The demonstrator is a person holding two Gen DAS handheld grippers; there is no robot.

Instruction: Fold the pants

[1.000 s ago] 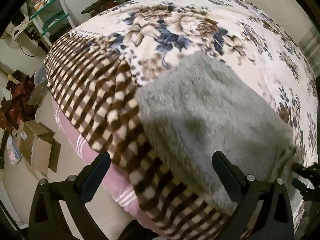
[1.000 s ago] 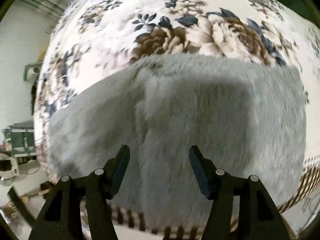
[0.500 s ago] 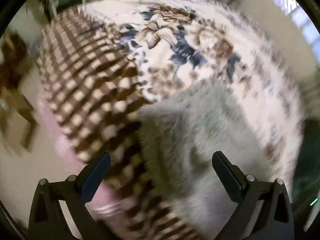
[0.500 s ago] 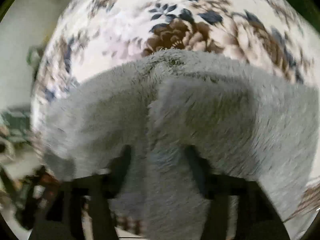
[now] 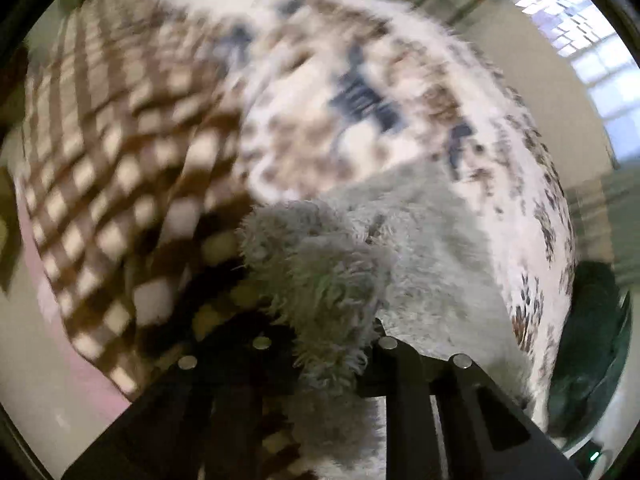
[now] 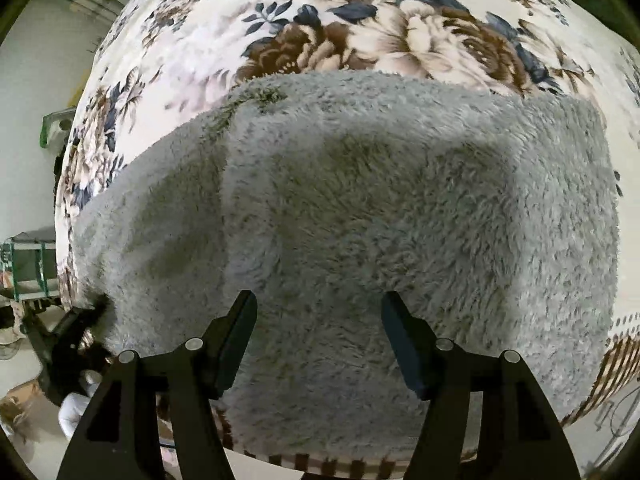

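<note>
Left hand-held gripper (image 5: 332, 344) tilted downward, pinching pants (image 5: 420, 248)

Left view smeared by motion blur, right view sharp; soft daylight, fisheye-bent edges.

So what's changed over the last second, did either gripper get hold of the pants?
The left gripper has just closed its jaws and now pinches a bunched fold of the grey fleece pants, having dropped toward their edge. The right gripper stays open above the fleece, gripping nothing. The pants still lie on the floral blanket.
</note>
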